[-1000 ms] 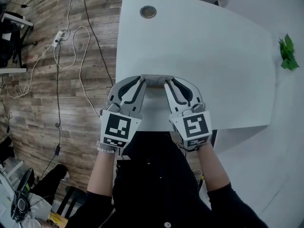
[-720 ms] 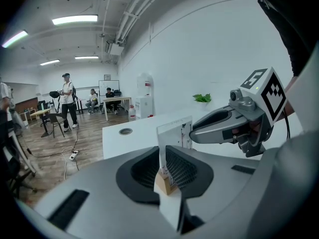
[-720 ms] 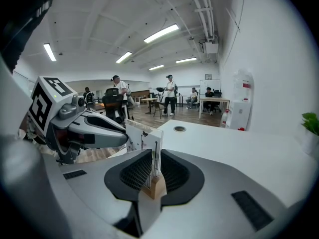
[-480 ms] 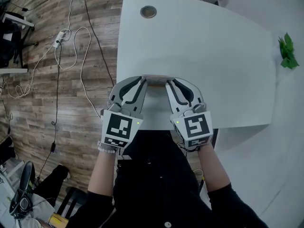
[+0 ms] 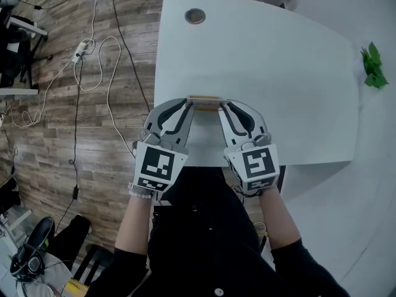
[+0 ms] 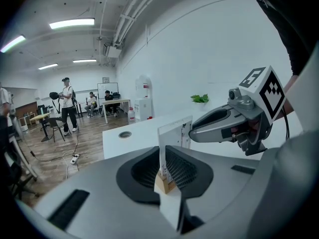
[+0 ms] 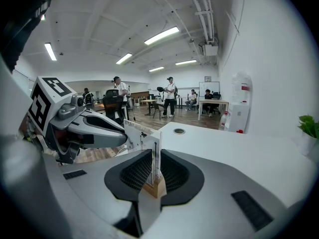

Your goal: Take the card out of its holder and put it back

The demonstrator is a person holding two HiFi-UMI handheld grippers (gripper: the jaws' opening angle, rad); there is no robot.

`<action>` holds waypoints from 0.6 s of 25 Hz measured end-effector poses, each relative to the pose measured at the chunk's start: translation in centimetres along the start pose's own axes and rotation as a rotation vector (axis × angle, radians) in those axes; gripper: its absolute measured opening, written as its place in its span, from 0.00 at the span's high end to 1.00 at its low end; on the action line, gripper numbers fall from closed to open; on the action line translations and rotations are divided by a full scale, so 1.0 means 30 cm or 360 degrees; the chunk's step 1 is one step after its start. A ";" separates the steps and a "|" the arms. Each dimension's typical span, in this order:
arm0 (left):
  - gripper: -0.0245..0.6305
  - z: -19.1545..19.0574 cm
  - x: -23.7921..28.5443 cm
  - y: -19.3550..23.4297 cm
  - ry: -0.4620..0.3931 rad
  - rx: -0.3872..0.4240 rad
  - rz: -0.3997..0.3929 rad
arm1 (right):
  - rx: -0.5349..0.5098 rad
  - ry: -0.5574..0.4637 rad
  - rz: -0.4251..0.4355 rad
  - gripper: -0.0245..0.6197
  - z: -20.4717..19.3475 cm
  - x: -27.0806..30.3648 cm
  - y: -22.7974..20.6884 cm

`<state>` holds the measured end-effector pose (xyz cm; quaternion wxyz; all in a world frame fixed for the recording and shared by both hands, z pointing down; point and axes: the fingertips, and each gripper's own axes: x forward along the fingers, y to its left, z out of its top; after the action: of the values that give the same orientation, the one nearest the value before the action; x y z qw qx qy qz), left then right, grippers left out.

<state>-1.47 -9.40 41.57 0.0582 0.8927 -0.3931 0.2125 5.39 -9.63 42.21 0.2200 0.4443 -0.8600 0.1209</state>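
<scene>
Table (image 5: 278,73): white, curved far edge, round cable port (image 5: 195,15) at far left; wooden floor (image 5: 49,135) on the left with loose cables (image 5: 93,48).
Holder (image 5: 204,102): small wooden block, on the table near its near edge, between the two gripper tips.
Card (image 6: 174,133): upright in the holder's slot, white with dark print, long edge running left to right.
Left gripper (image 5: 190,104): at the card's left end; jaws closed onto the card, one mesh pad on each face, wooden block visible low in the gap.
Right gripper (image 5: 219,106): at the card's right end; jaws likewise pressed against both faces of the card, wooden block at the foot of the gap.
Gripper spacing: tips near each other, both at the card, one at each end; whether any pad also bears on the block cannot be told.
Marker cubes: one on each gripper, facing up toward the head camera, near the table's near edge.
Surroundings: green plant (image 5: 373,67) far right, off the table; people (image 6: 66,103) standing and seated at the far end of the room.
</scene>
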 end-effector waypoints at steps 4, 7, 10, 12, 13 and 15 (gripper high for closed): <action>0.89 0.014 -0.020 -0.002 -0.0013 0.0010 0.0005 | -0.0009 -0.0013 -0.0004 0.83 0.014 -0.015 0.011; 0.89 0.029 -0.035 -0.002 -0.0027 0.0019 0.0011 | -0.0019 -0.0031 -0.0005 0.83 0.031 -0.025 0.017; 0.89 0.046 -0.051 -0.002 -0.0043 0.0017 0.0018 | -0.0034 -0.0047 -0.0011 0.83 0.051 -0.038 0.022; 0.89 0.059 -0.061 -0.002 -0.0051 0.0010 0.0022 | -0.0044 -0.0055 -0.0014 0.83 0.064 -0.049 0.025; 0.89 0.067 -0.066 -0.003 -0.0052 0.0010 0.0025 | -0.0049 -0.0060 -0.0014 0.83 0.072 -0.054 0.026; 0.89 0.083 -0.075 -0.004 -0.0049 0.0014 0.0032 | -0.0054 -0.0076 -0.0009 0.83 0.092 -0.064 0.029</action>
<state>-1.90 -8.47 38.37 0.0460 0.8921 -0.4020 0.2010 4.93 -8.87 38.86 0.2074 0.4456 -0.8657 0.0951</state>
